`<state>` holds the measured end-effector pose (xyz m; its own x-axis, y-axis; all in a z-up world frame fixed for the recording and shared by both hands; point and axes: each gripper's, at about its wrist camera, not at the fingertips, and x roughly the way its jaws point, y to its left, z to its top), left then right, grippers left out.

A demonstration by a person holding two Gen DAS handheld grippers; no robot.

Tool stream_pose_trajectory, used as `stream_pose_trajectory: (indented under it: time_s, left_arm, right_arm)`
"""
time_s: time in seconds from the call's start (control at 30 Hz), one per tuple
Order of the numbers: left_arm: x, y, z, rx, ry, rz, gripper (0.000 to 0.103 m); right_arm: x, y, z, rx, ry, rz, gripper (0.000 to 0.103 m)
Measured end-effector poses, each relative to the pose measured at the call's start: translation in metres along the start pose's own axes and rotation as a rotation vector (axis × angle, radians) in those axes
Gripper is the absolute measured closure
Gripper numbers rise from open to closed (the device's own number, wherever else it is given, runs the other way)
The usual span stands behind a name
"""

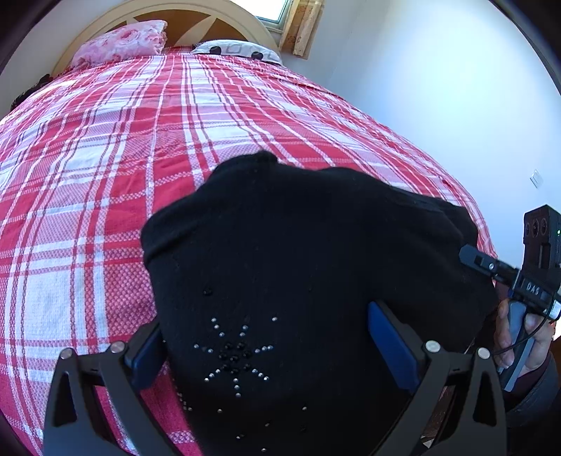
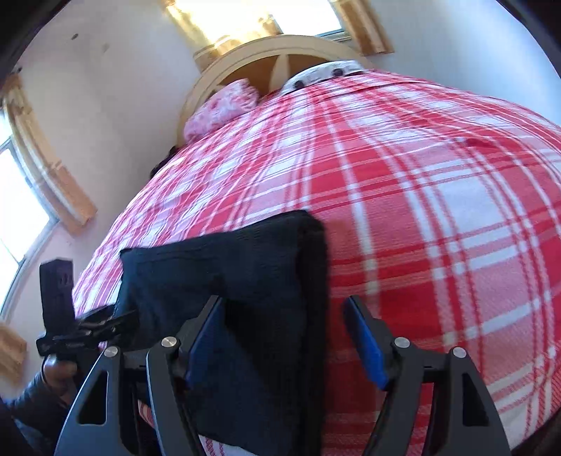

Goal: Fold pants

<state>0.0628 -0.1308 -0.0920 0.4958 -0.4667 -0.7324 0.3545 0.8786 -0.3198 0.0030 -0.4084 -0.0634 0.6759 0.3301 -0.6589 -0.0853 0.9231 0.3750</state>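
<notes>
We hold a gripper in each hand over a bed (image 1: 105, 147) spread with a red and white plaid cover. The black pants (image 1: 308, 280) lie folded into a thick bundle near the foot of the bed, a star of small studs (image 1: 235, 357) showing on the top layer.

Our left gripper (image 1: 273, 347) stands with its blue-padded fingers spread wide, one at each side of the bundle; we cannot tell whether the pads touch the cloth. Our right gripper (image 2: 287, 336) also has its jaws apart: from its own camera the pants (image 2: 245, 298) lie between the fingers, along the left pad, while the right pad hangs over bare cover. From the left wrist view, the right gripper (image 1: 470, 256) reaches the bundle's right edge.

At the headboard (image 1: 217, 17) lie a pink pillow (image 1: 122, 44) and a white spotted one (image 1: 238, 51).
</notes>
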Motion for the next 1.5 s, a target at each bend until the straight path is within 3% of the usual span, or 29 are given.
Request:
stream_pose_trajectory:
  time_s: [0.13,0.2,0.27,0.37,0.47,0.53,0.57,0.63,0.77,0.97,1.23,1.5]
  left_arm:
    - [0.005,0.002,0.003,-0.016,0.004,-0.005,0.000]
    - [0.004,0.001,0.003,-0.009,-0.004,-0.006,0.000]
    - [0.003,0.002,0.001,-0.012,-0.009,-0.014,0.001]
    - [-0.003,0.001,-0.002,0.001,-0.027,-0.019,0.011]
    - [-0.011,0.000,-0.004,0.019,-0.046,-0.015,0.025]
    - [-0.018,-0.001,-0.006,0.040,-0.064,-0.034,0.044]
    - [-0.021,-0.003,-0.006,0.042,-0.056,-0.085,0.070]
    - [-0.028,-0.007,-0.005,0.044,-0.072,-0.078,0.077]
    - [-0.043,0.000,-0.004,0.024,-0.090,-0.072,0.079]
    - [-0.094,0.031,0.009,-0.009,-0.191,-0.007,0.079]
    - [-0.135,0.080,0.016,-0.057,-0.257,0.172,0.079]
    - [-0.146,0.133,0.017,-0.129,-0.278,0.257,0.079]
  right_arm:
    - [0.004,-0.008,0.001,0.050,0.004,0.038,0.032]
    - [0.000,-0.003,-0.001,0.028,0.000,0.043,0.043]
    - [-0.005,-0.002,-0.003,0.036,-0.004,0.091,0.067]
    - [-0.008,0.002,-0.006,0.034,-0.017,0.097,0.072]
    - [-0.011,0.013,-0.005,-0.001,-0.031,0.075,0.074]
    - [-0.017,0.024,-0.003,-0.035,-0.053,0.068,0.074]
    - [-0.020,0.030,-0.002,-0.053,-0.062,0.067,0.075]
    - [-0.028,0.046,0.003,-0.099,-0.081,0.056,0.075]
    - [-0.037,0.065,0.024,-0.140,-0.088,0.074,0.076]
    - [-0.019,0.108,0.063,-0.243,-0.074,0.121,0.076]
    - [0.046,0.186,0.105,-0.360,-0.028,0.204,0.076]
    - [0.103,0.253,0.128,-0.449,0.029,0.252,0.076]
